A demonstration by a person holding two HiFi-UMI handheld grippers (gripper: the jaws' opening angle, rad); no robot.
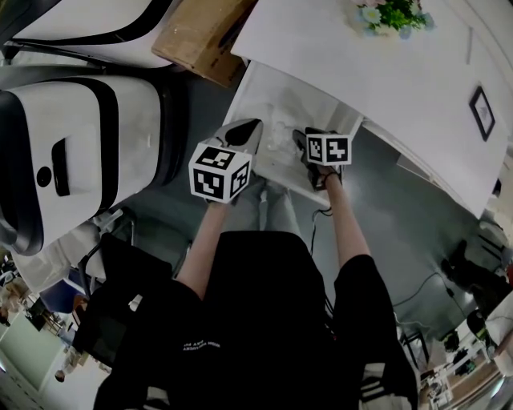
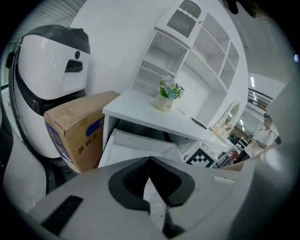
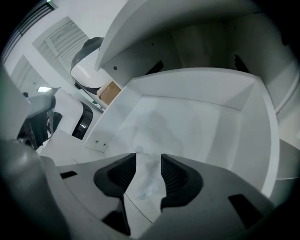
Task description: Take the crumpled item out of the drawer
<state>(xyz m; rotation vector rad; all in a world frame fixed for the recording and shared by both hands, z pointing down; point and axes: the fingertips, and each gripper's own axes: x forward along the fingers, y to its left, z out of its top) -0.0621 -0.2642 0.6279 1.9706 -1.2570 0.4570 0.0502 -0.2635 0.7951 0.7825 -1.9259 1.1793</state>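
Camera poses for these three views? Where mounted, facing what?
Head view: on the head, facing steeply down at the open drawer; torso and forearms show.
Left gripper view: on the left gripper, facing the desk; its closed jaws show.
Right gripper view: on the right gripper, looking into the drawer; open jaws straddle the crumpled item.
Shared: drawer in all three.

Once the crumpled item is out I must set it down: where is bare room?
The desktop is bare between the flower pot and the small dark frame. The far half of the drawer, beyond the crumpled item, is bare. Left of the desktop it is crowded: cardboard box, white pod.
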